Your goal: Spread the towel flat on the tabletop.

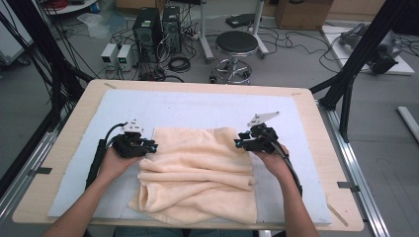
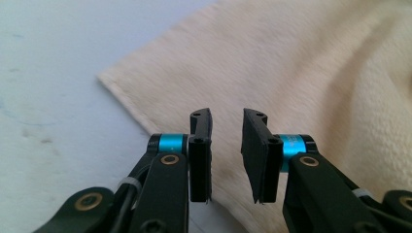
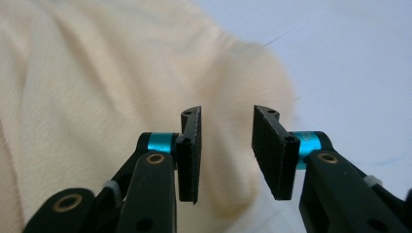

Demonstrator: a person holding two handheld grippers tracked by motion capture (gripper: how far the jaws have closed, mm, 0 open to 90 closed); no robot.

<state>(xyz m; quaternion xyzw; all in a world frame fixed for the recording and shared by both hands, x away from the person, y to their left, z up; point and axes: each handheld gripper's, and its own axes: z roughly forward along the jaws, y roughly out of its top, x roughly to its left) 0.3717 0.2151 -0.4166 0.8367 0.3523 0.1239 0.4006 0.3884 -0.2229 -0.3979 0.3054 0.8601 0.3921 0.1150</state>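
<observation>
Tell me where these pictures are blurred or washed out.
High view: evenly lit and fairly sharp, soft shadows under the towel folds. Left gripper view: jaws crisp, towel pile soft further off. Right gripper view: towel corner smeared, light mat pale and featureless.

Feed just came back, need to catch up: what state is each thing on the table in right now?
towel: rumpled, partly folded, lying on the mat
left gripper: open, above the towel's left far corner, nothing between the jaws
right gripper: open, above the towel's right far corner, empty
mat: flat on the table
</observation>
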